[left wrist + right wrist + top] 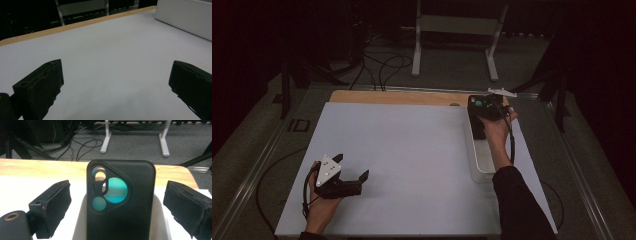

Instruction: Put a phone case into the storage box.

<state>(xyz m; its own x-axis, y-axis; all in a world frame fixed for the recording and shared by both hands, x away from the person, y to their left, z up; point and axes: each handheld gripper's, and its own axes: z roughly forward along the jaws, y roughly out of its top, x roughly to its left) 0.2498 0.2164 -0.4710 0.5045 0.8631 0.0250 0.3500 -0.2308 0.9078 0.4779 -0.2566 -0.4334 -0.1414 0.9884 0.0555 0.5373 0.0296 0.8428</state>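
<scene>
1. The black phone case stands upright in the centre of the right gripper view, camera cut-outs near its top, its lower part down inside the white tray. Its long axis runs bottom to top of that frame.

2. In the high view the case sits at the far end of the tray, right of centre, near the wooden back edge of the counter.

3. My right claw straddles it: one jaw lower left, the other lower right, the case between them. I see open space on both sides, so the jaws are spread wide and I judge that neither pad presses on the case; nothing is gripped.

4. The relation I care about: the case lies dead ahead of the right claw, flat back facing the camera, its narrow edges facing the jaws. Closing would pinch it across its width, I reckon.

5. My left claw is lower left in the high view, well apart from the tray, jaws wide open over bare counter, holding nothing. The right hand is plainly nearer.
</scene>
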